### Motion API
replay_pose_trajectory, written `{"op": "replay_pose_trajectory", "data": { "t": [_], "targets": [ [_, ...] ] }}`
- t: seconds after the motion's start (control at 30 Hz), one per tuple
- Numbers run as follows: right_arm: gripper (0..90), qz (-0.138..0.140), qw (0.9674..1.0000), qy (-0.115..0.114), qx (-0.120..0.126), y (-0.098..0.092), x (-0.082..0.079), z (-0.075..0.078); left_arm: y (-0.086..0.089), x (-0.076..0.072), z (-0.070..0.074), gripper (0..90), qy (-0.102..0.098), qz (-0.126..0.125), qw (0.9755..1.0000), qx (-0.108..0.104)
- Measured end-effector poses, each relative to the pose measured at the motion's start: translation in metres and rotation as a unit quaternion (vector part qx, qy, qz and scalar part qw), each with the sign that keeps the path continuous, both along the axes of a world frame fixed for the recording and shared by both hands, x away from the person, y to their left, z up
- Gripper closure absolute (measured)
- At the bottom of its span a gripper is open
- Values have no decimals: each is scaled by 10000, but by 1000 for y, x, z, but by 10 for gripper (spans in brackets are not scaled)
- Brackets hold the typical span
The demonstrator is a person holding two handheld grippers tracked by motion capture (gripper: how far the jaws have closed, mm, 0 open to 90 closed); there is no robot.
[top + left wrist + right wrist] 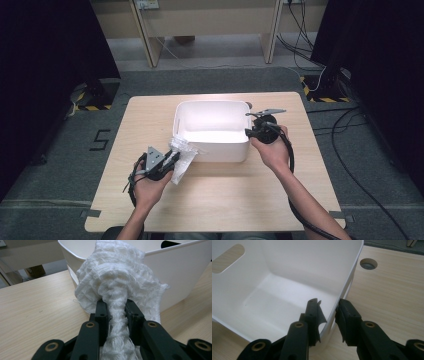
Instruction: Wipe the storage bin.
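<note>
A white plastic bin (212, 103) stands on the wooden table (225, 200), a little behind its middle. My left gripper (172, 157) sits near the bin's front left corner, shut on a white mesh cloth (182, 156). In the left gripper view the cloth (117, 277) bunches up in front of the bin's wall (185, 272), and a twisted strand of it is pinched between my jaws (117, 305). My right gripper (248, 131) is at the bin's right side. Its jaws (328, 306) straddle the bin's wall (274, 290) near a corner, one inside, one outside, pressing on it. The bin's inside looks bare.
A round cable hole (368, 263) lies in the table just behind the bin's right corner. Wooden desk legs and cables stand on the grey floor beyond the table. Dark screens flank both sides.
</note>
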State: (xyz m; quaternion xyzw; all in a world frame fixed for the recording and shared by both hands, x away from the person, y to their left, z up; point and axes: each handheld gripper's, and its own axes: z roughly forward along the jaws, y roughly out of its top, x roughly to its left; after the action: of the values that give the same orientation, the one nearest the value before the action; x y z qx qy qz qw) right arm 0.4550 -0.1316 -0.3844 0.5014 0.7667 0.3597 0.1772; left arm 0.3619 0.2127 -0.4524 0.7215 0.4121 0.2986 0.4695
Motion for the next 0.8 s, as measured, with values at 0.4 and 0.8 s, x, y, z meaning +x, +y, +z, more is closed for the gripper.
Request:
{"op": "replay_pose_trajectory", "data": {
  "t": [0.4, 0.8],
  "targets": [
    [719, 129, 9998, 105, -65, 0, -1, 3, 2, -4, 5, 746, 110, -108, 9998, 155],
    [735, 141, 9998, 158, 14, -1, -4, 3, 0, -8, 1, 746, 101, -54, 9999, 105]
  ]
}}
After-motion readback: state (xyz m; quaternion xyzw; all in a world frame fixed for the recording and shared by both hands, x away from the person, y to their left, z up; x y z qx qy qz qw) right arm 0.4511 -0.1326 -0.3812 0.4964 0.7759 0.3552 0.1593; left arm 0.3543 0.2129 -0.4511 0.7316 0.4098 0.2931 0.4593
